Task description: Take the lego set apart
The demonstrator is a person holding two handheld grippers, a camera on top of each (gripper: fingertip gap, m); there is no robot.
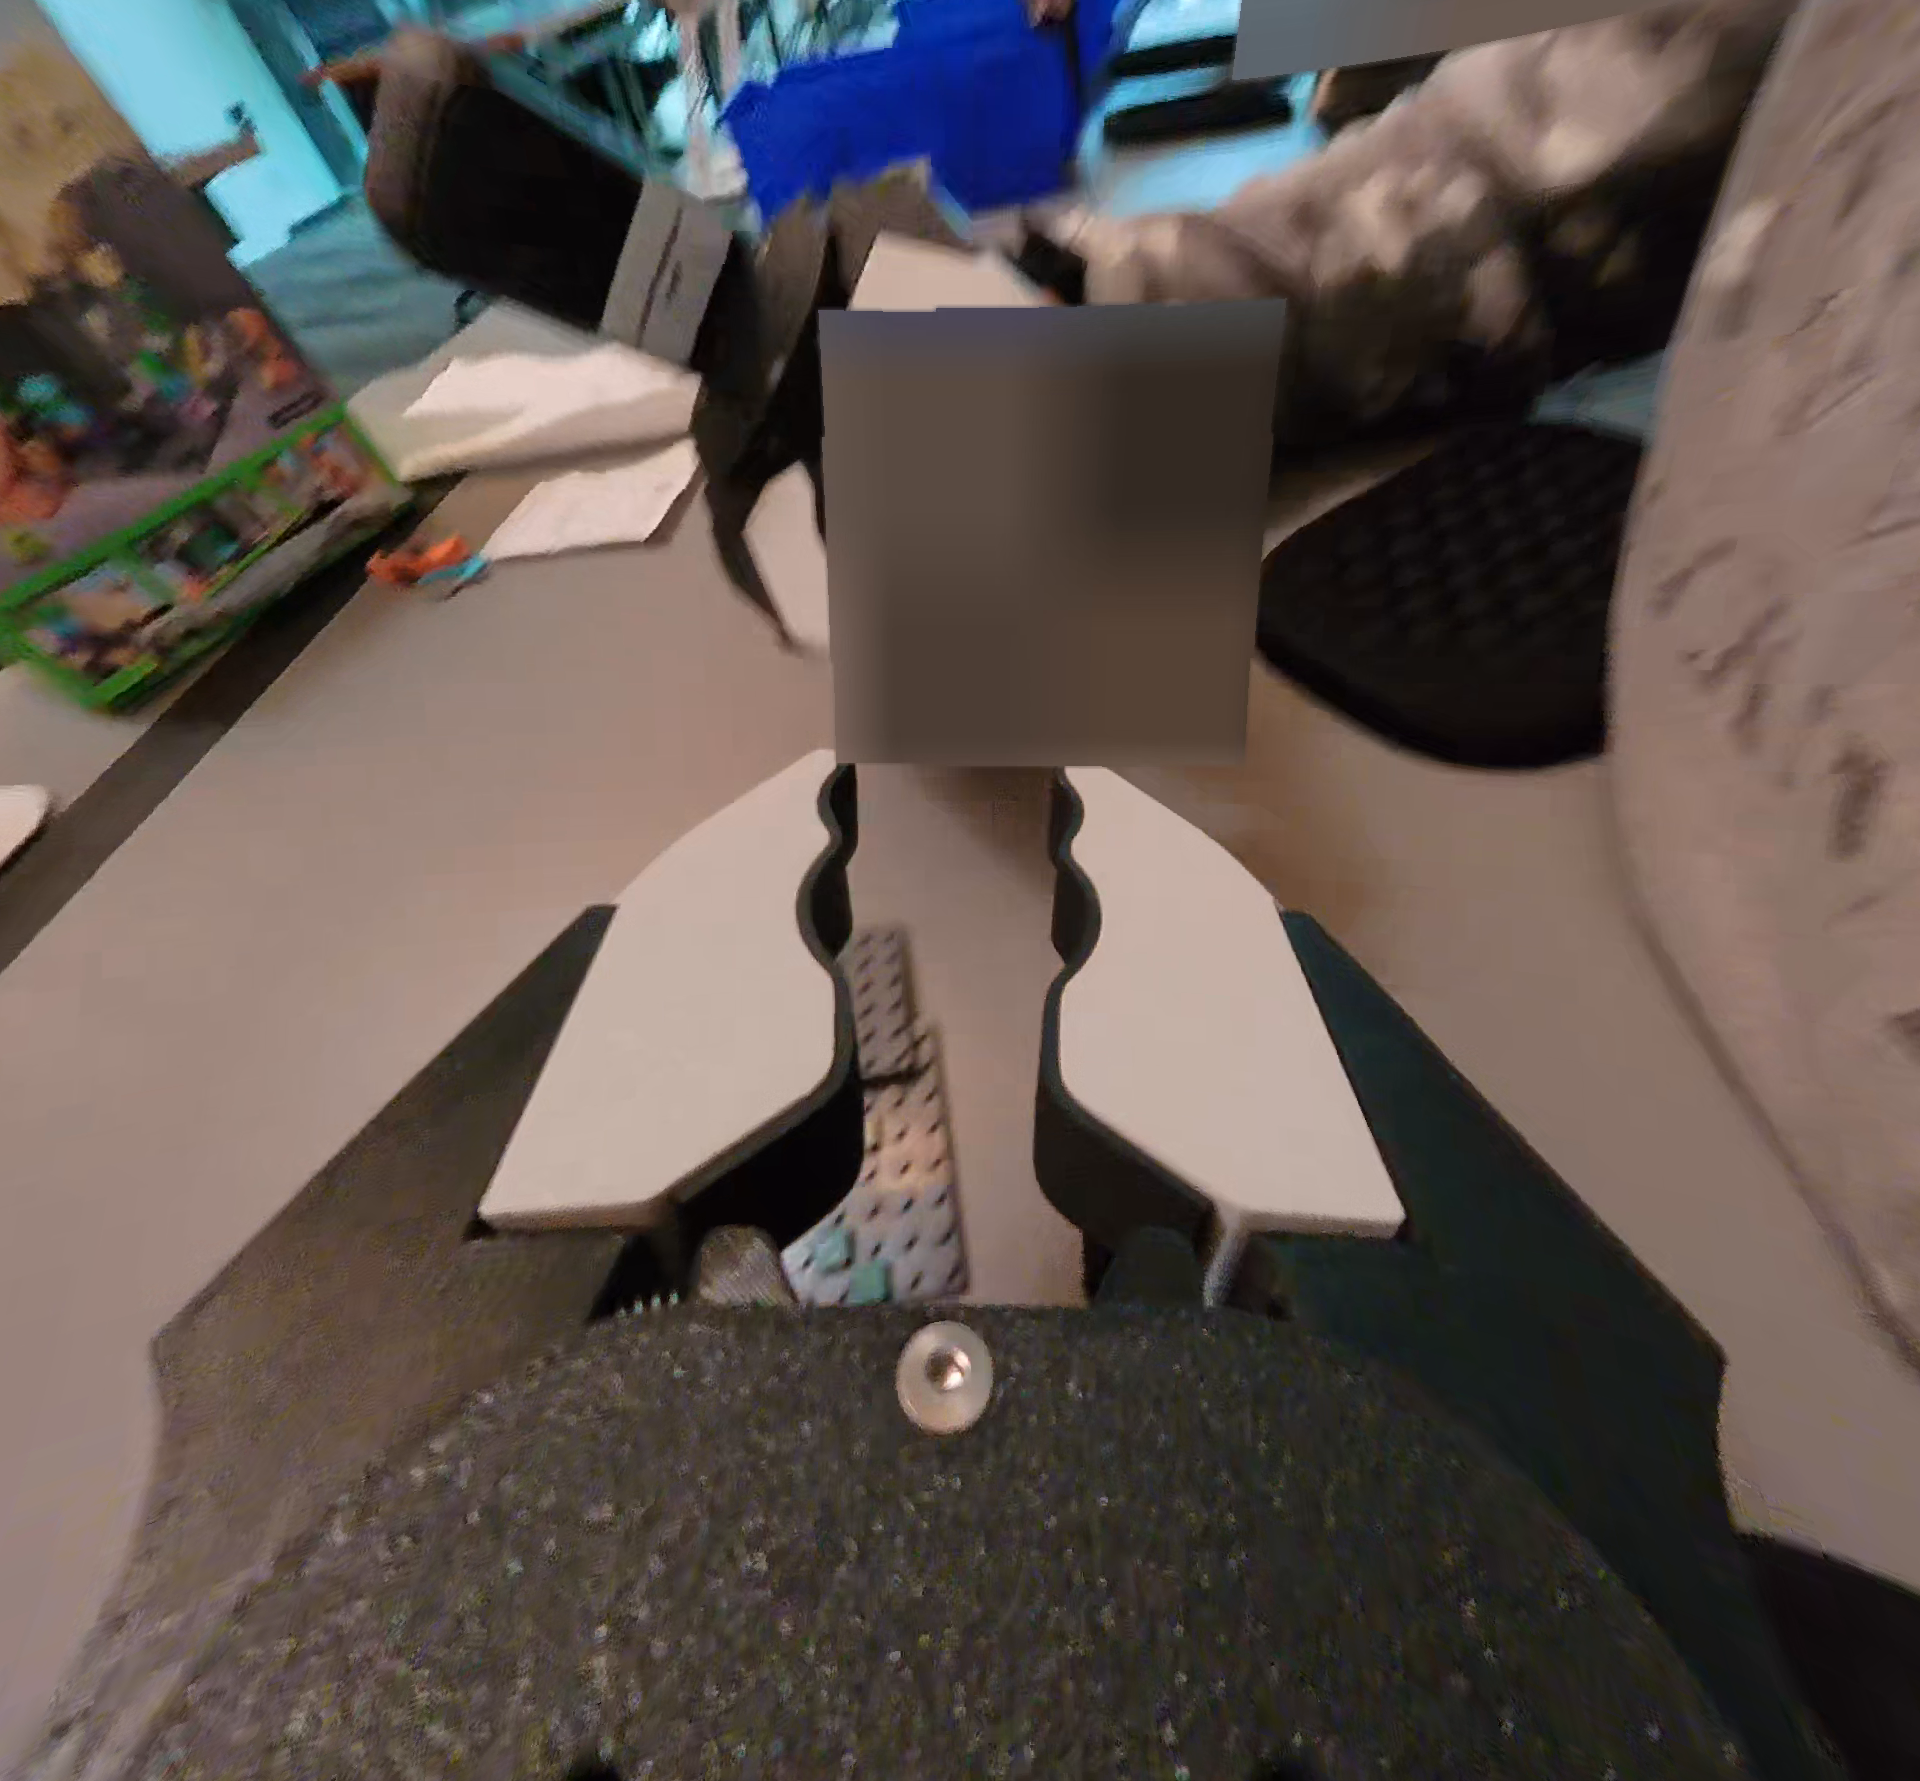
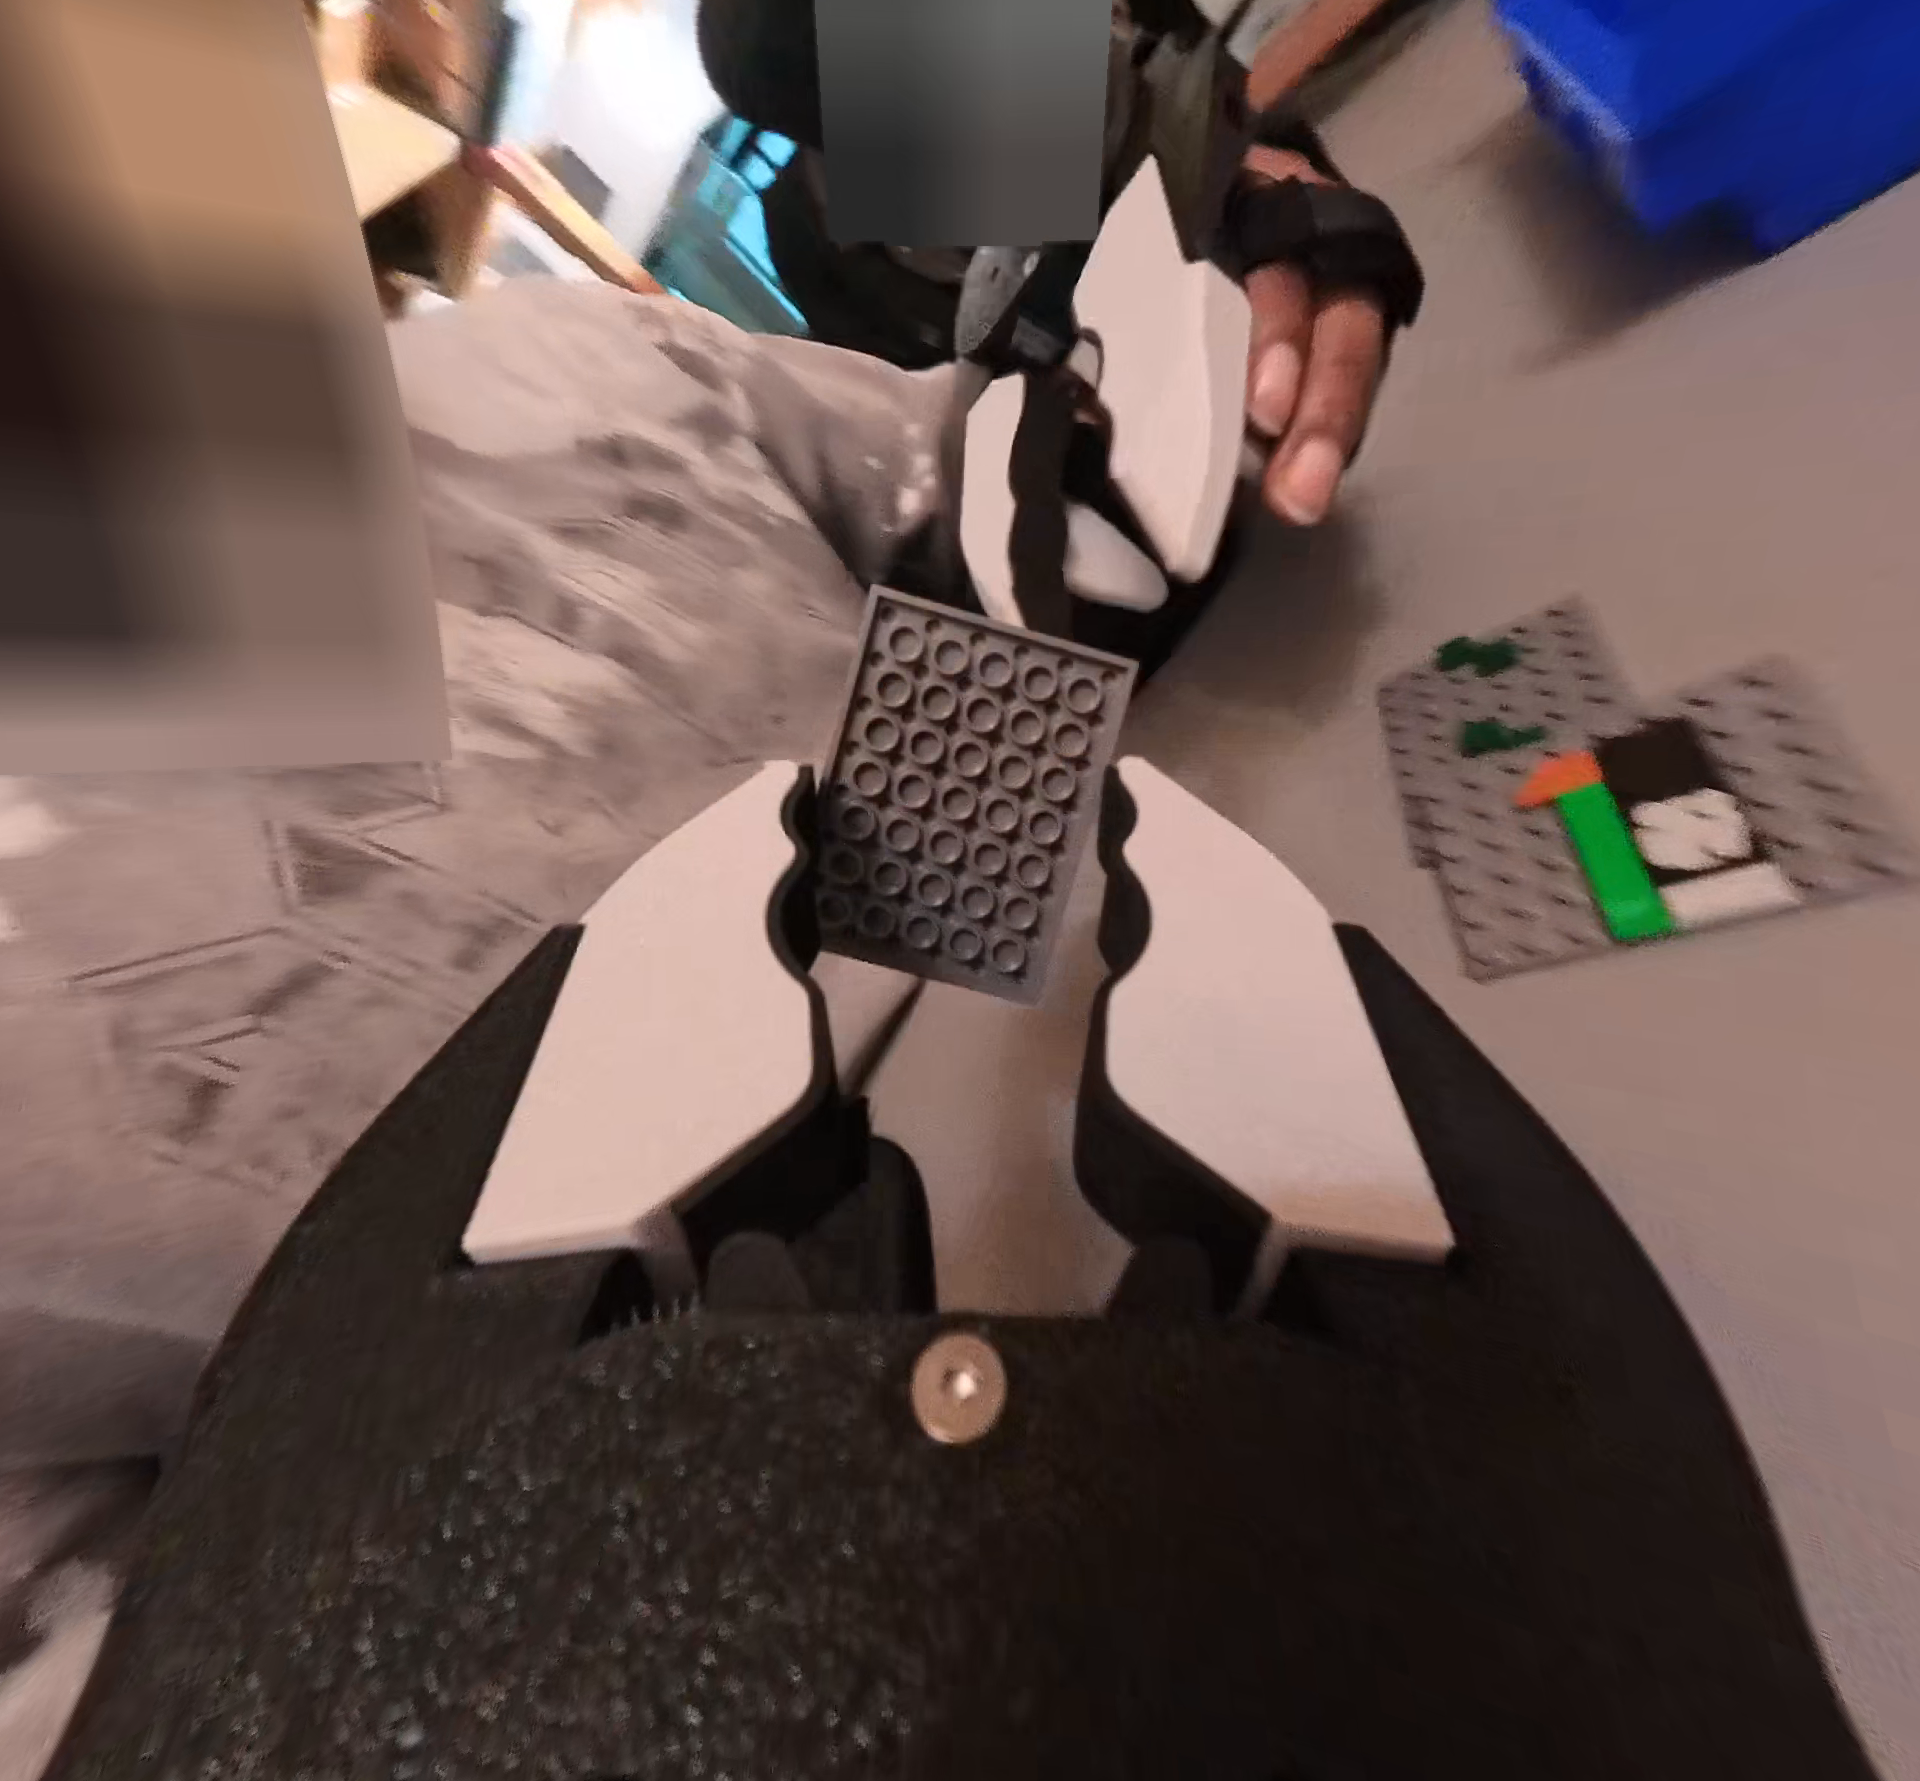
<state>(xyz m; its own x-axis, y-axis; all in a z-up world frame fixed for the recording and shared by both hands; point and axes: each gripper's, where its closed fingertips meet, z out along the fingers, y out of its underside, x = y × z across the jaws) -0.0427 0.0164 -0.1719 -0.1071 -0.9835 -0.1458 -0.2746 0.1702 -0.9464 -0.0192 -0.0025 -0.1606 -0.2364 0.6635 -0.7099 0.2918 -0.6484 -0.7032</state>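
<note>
Right wrist view | grey plate (image 2: pixel 961 796) between right tongs (image 2: pixel 956 796), tilted, underside showing

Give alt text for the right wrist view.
The right gripper holds a dark grey studded lego plate above a grey table. To the right lies a grey lego baseplate carrying green, orange, white and black pieces.

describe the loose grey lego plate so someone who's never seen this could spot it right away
Start at the right gripper, nearest the camera in the right wrist view. Between its white fingers sits a dark grey plate, underside rings showing. Unlike the grey baseplates on the table, it is bare, carrying no coloured bricks.
</note>
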